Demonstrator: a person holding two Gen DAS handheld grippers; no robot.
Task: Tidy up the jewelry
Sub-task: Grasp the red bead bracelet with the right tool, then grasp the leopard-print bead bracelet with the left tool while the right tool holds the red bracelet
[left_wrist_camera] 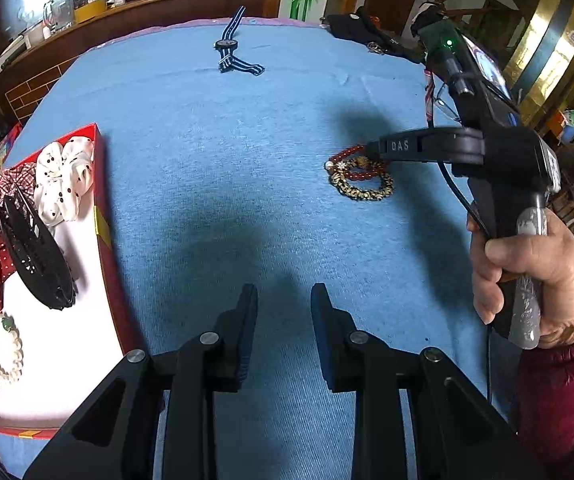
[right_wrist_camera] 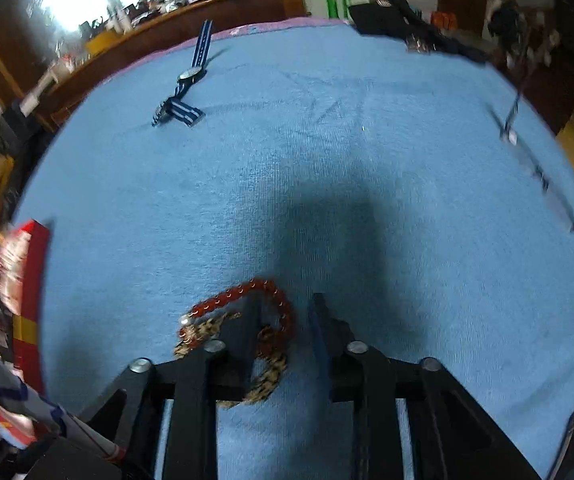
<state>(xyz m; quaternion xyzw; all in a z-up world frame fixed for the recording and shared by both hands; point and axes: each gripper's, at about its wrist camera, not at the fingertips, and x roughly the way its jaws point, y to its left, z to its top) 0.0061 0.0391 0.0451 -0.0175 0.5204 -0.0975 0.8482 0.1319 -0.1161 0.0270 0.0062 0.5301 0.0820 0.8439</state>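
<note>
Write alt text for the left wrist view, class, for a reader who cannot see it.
The right gripper, held in a hand, reaches over a red bead bracelet and a leopard-print bracelet on a blue cloth. The left gripper hangs open in front; a red box of accessories sits left, a striped watch far back.

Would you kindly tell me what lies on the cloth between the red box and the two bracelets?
Nothing: in the left wrist view, only bare blue cloth stretches from the red box to the red bead bracelet and leopard bracelet.
</note>
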